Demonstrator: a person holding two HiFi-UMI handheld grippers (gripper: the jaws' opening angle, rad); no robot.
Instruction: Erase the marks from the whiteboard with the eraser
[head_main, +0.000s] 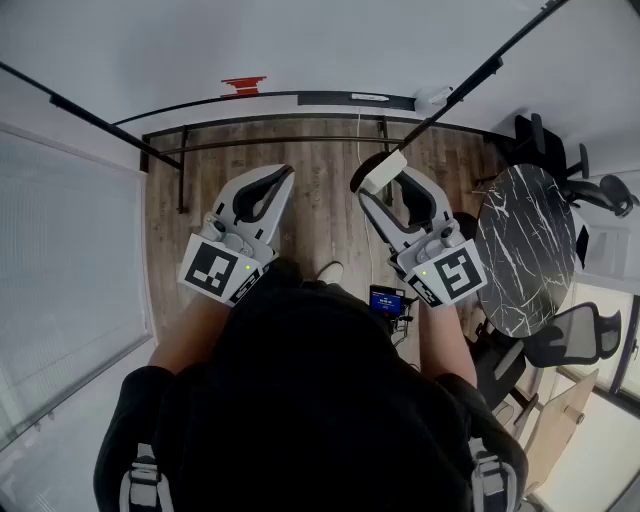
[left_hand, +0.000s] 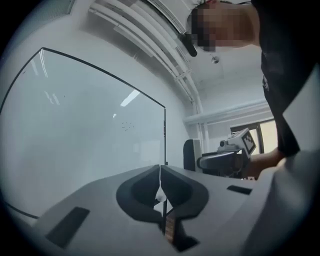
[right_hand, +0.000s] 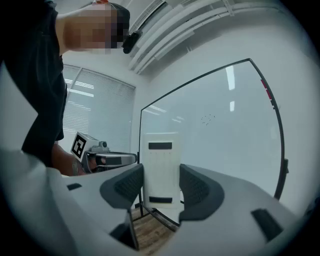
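Note:
The whiteboard (left_hand: 85, 135) stands upright in front of me, and a small cluster of faint marks (left_hand: 127, 126) sits high on it. In the right gripper view the marks (right_hand: 207, 119) show on the whiteboard (right_hand: 225, 155) well above the jaws. My right gripper (right_hand: 161, 182) is shut on a white eraser (right_hand: 161, 165) held upright, a short way off the board. In the head view the eraser (head_main: 383, 172) sticks out of the right gripper (head_main: 376, 186). My left gripper (left_hand: 160, 172) is shut with nothing in it and hangs beside the right one, seen as the left gripper (head_main: 281, 178).
The board's black stand (head_main: 260, 140) rests on a wooden floor. A round black marble table (head_main: 525, 245) and office chairs (head_main: 590, 190) are on the right. Window blinds (head_main: 60, 260) line the left. A small red item (head_main: 243, 85) is on the board.

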